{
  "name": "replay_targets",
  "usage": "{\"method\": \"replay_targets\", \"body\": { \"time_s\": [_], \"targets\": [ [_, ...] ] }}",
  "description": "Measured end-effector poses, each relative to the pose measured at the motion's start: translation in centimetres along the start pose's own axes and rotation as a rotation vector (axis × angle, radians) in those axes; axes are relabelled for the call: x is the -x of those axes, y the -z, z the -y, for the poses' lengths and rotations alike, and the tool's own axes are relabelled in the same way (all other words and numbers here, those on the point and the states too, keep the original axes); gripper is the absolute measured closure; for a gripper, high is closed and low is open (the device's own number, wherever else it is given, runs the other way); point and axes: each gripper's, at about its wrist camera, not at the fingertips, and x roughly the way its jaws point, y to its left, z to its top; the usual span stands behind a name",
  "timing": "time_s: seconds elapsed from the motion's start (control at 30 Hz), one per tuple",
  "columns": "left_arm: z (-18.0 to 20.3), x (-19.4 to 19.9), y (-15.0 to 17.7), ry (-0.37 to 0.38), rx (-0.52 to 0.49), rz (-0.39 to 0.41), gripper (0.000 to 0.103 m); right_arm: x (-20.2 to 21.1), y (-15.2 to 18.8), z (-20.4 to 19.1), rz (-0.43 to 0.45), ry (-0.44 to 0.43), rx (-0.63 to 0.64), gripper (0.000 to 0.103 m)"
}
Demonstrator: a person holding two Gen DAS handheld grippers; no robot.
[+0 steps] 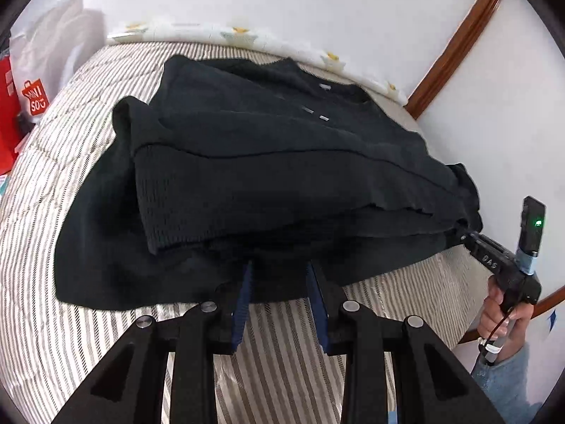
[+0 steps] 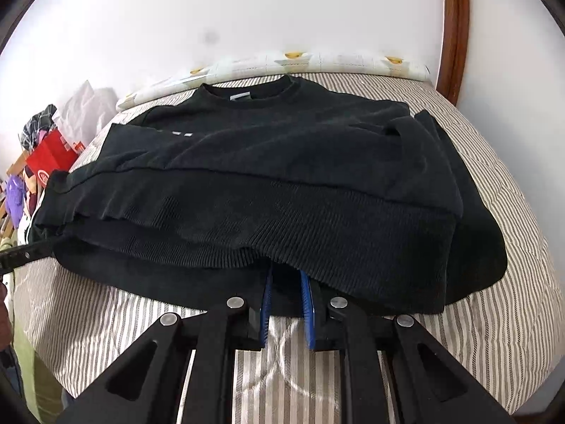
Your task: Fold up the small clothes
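A black sweatshirt (image 1: 268,162) (image 2: 282,176) lies on a striped bed cover (image 1: 88,81) (image 2: 494,318), collar toward the wall. Its ribbed bottom hem is raised and doubled over the body. My left gripper (image 1: 280,268) has its blue-padded tips buried in the hem's near edge, with fabric between them. From the right wrist view it (image 2: 49,243) enters at the left with cloth bunched at its tip. My right gripper (image 2: 286,275) pinches the hem between narrow-set pads. In the left wrist view it (image 1: 462,235) clamps the garment's right corner, held by a person's hand (image 1: 498,314).
A white wall with brown wooden trim (image 1: 455,46) runs behind the bed. A patterned sheet edge (image 1: 240,33) lines the far side. A red shopping bag (image 1: 33,100) and white bags stand at the left, beside piled clutter (image 2: 49,155).
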Motion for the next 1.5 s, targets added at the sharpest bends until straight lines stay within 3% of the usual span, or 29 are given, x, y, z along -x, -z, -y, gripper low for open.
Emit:
{"method": "replay_targets", "body": {
  "time_s": [0.13, 0.3, 0.6, 0.7, 0.83, 0.93, 1.17, 1.27, 1.4, 1.5],
  "targets": [
    [-0.1, 0.3, -0.6, 0.017, -0.002, 0.014, 0.074, 0.3, -0.9, 0.0, 0.034, -0.001, -0.004, 0.088],
    [0.3, -2.0, -0.9, -0.058, -0.044, -0.082, 0.074, -1.1, -3.0, 0.3, 0.033, 0.002, -0.032, 0.088],
    [0.4, -2.0, -2.2, -0.062, -0.045, -0.107, 0.074, -2.8, -7.1, 0.4, 0.056, -0.07, -0.109, 0.088],
    [-0.1, -0.8, -3.2, -0.049, -0.03, -0.07, 0.074, -3.4, -8.9, 0.3, 0.07, -0.078, -0.118, 0.088],
    [-0.5, -0.1, -5.0, -0.133, -0.038, 0.014, 0.074, -4.5, -11.3, 0.6, 0.081, -0.085, -0.138, 0.088],
    [-0.9, -0.2, -6.5, -0.099, -0.01, 0.036, 0.074, -6.0, -13.0, 0.6, 0.073, -0.049, -0.113, 0.089],
    [-2.0, -1.8, -11.0, -0.182, 0.031, 0.115, 0.074, -6.2, -16.0, 3.1, 0.129, 0.072, -0.091, 0.087],
    [-2.8, -1.9, -12.7, -0.258, 0.055, 0.176, 0.074, -6.1, -16.0, 4.9, 0.12, 0.116, -0.082, 0.079],
    [-3.8, -1.1, -13.7, -0.228, 0.08, 0.218, 0.074, -6.6, -15.7, 7.0, 0.092, 0.133, -0.076, 0.055],
    [-5.1, -1.2, -13.6, -0.242, 0.071, 0.187, 0.068, -7.7, -16.0, 7.5, 0.059, 0.107, -0.057, 0.05]
  ]
}}
